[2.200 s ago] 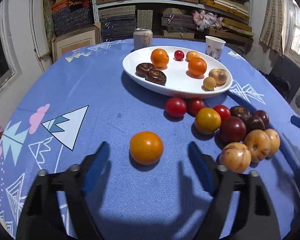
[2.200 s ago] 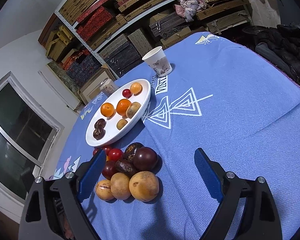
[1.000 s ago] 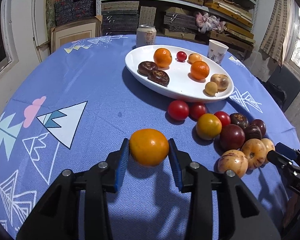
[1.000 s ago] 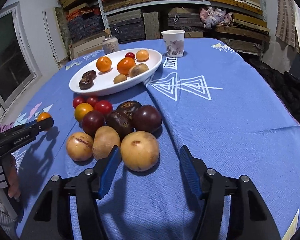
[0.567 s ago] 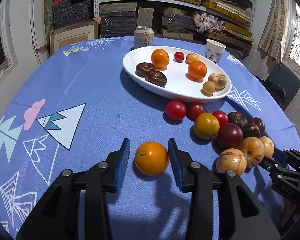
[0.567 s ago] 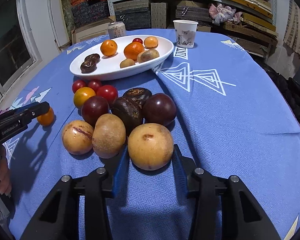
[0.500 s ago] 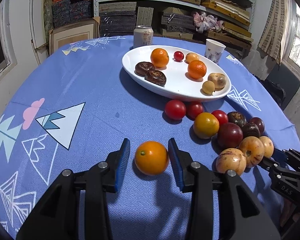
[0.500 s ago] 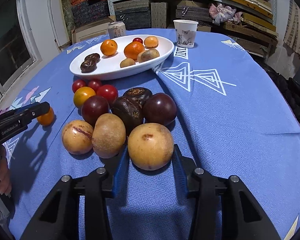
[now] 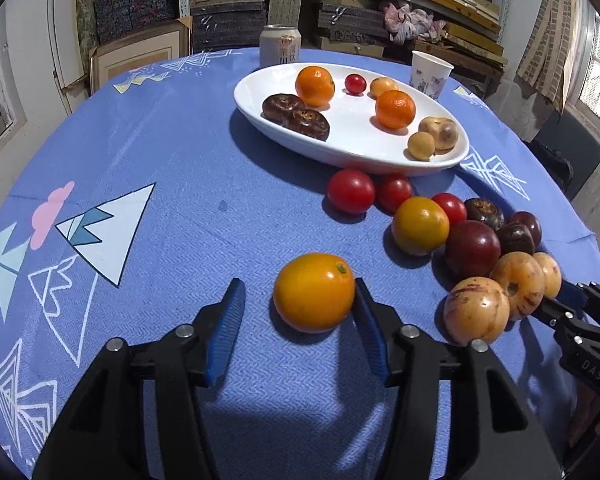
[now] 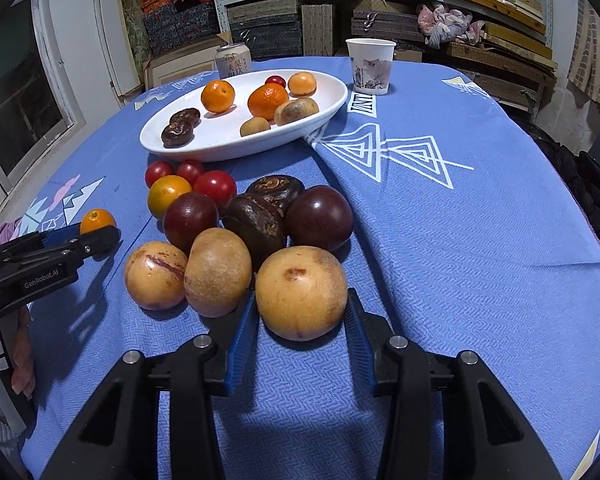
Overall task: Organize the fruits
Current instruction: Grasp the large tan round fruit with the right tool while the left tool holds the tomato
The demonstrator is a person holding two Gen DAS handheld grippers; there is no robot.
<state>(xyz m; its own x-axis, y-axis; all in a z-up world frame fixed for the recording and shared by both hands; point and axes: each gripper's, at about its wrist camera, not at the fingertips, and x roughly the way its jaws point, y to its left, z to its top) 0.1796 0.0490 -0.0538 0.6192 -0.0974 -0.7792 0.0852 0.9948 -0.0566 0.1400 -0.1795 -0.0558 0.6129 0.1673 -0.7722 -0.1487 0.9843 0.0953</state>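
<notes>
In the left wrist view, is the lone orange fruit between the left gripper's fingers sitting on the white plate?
No. The orange fruit rests on the blue tablecloth, well short of the white plate, between the left gripper fingers.

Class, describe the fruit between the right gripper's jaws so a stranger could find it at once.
Start at the white oval plate on the blue patterned tablecloth. In front lies a fruit cluster; the round tan-yellow fruit is its nearest member, with one brown blemish and no purple streak.

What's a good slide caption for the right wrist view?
Right gripper closed on a tan round fruit at the near edge of the fruit cluster, white oval plate beyond.
</notes>
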